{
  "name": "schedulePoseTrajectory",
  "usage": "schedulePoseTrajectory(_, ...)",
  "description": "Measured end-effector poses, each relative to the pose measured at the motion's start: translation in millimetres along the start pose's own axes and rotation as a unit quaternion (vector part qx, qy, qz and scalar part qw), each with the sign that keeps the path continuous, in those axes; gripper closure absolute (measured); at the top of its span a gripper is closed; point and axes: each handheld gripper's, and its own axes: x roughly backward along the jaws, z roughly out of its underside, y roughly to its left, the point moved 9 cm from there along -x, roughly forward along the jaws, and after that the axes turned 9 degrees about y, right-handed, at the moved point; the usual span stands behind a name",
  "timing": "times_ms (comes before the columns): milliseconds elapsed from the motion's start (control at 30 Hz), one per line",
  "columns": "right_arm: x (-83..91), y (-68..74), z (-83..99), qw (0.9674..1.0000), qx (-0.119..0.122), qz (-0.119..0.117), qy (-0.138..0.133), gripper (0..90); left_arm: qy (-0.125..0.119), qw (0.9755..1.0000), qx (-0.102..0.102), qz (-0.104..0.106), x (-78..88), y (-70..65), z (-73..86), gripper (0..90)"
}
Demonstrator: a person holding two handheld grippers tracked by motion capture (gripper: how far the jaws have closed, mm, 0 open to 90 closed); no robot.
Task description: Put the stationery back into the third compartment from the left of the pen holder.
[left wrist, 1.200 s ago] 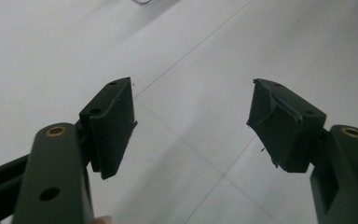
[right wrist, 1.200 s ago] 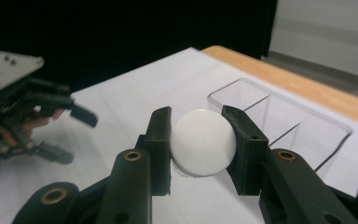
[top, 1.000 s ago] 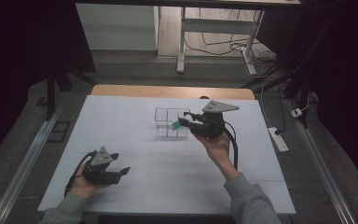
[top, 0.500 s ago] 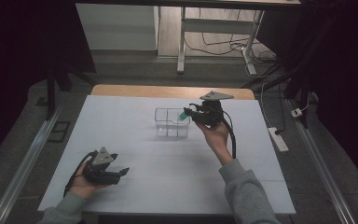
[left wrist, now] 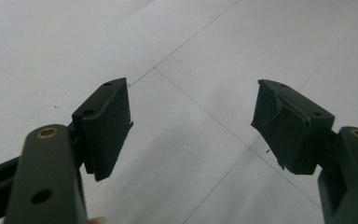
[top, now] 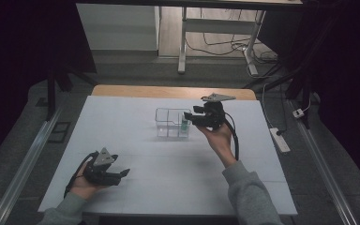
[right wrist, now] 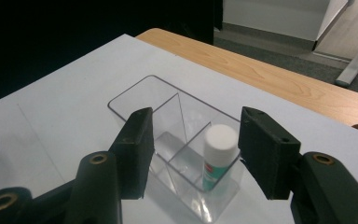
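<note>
Released since the earlier frame, the white-capped bottle (right wrist: 219, 156) stands upright in the clear box (right wrist: 140, 95), label partly hidden; right gripper (right wrist: 193, 151) jaws have just opened, empty.

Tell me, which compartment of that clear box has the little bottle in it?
The compartment at the end nearest the right gripper holds the green bottle, which stands upright with its white cap up. The other compartments of the clear box hold nothing.

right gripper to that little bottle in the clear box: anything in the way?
Nothing visible. The right gripper sits just above the bottle, jaws apart, having just been opening. The bottle stands upright in a compartment of the clear box, with only the box's wall around it.
</note>
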Motion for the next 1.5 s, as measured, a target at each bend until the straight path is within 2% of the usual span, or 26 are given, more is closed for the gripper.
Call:
schedulePoseTrajectory(167, 14.6, 0.5, 16.1, 0.9999, 0.003, -0.012, 0.008, 41.6, -0.001, 1.0000, 0.003, 0.000, 0.6, 0.9, 0.1, 26.9)
schedulePoseTrajectory(367, 32.8, -3.9, 51.8, 0.9996, 0.003, -0.003, 0.029, 40.4, -0.003, 1.0000, 0.006, 0.001, 0.5, 1.7, -0.2, 26.8)
schedulePoseTrajectory(500, 45.3, -7.7, 74.4, 0.9994, -0.003, 0.000, 0.034, 39.9, -0.001, 1.0000, 0.007, 0.002, -0.1, 1.9, -0.3, 26.7)
schedulePoseTrajectory(733, 62.6, -10.8, 109.9, 0.9981, 0.011, 0.015, 0.058, 38.9, 0.002, 1.0000, 0.007, 0.003, -1.8, 1.4, -0.2, 26.4)
schedulePoseTrajectory(867, 69.7, -13.6, 128.4, 0.9977, 0.005, 0.013, 0.067, 38.7, 0.004, 1.0000, 0.007, 0.001, -2.6, 1.4, -0.2, 26.1)
schedulePoseTrajectory(1200, 81.8, -16.7, 154.1, 0.9973, 0.002, 0.005, 0.073, 37.9, 0.002, 0.9999, 0.011, 0.000, -2.1, 3.3, -0.6, 26.0)
schedulePoseTrajectory(1500, 80.4, -15.1, 163.2, 0.9965, 0.002, -0.003, 0.083, 37.1, -0.001, 0.9999, 0.013, -0.001, -1.4, 3.9, -0.7, 26.0)
